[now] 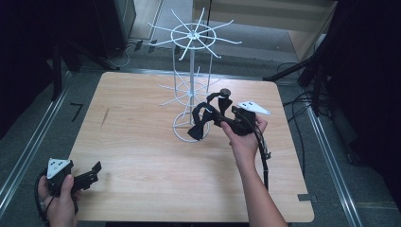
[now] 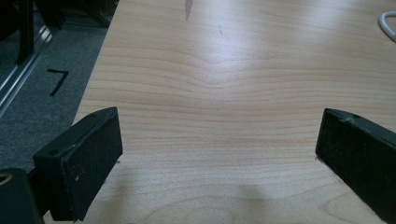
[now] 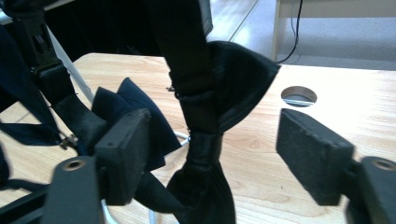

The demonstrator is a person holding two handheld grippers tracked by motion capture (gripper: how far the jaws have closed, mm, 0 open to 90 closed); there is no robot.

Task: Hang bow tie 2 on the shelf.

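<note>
Lab or recording room: bare wooden table (image 1: 142, 156), floor rails (image 1: 28, 151), loose cables (image 1: 302, 101), dark rig stands (image 1: 307, 66).

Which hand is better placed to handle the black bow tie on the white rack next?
Right. The right tool has its open jaws around the black bow tie; the left tool sits at the table's near corner.
</note>
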